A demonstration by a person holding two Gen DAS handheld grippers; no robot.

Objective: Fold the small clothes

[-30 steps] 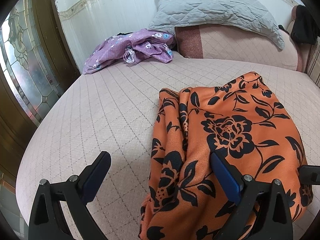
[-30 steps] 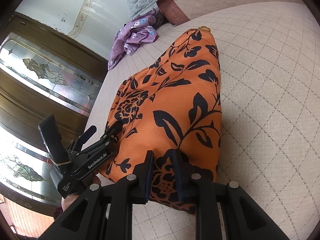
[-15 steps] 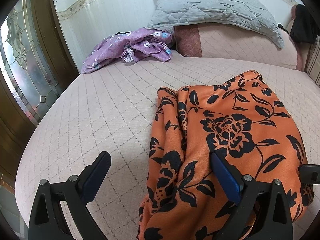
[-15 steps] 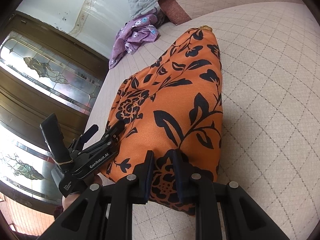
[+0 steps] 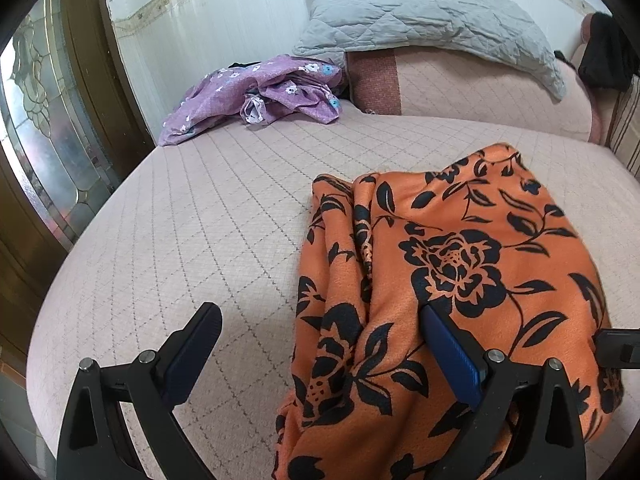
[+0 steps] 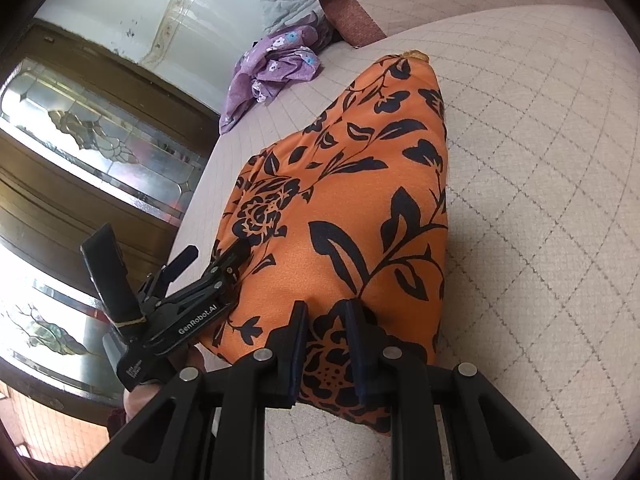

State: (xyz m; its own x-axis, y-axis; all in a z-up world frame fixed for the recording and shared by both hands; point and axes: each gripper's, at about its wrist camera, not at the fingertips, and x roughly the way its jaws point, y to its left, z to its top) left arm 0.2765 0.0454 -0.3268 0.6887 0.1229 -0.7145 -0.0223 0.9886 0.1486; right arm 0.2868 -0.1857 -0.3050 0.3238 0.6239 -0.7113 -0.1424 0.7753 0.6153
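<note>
Right tongs [image 6: 326,344] clamped on near edge of orange floral garment [image 6: 360,208]. Left tongs [image 5: 320,344] spread wide, right finger tucked against orange cloth, left finger over bare bed [image 5: 200,216]. Farther ahead, crumpled purple floral garment [image 5: 260,96], beside grey quilted pillow [image 5: 432,16].

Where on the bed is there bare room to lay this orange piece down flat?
Bare quilted bed lies left of the orange garment, between it and the purple clothes by the wall. In the right wrist view, bare bed also lies right of the garment. Crowded: the far-left corner with the purple clothes, and the grey pillow at the head.
</note>
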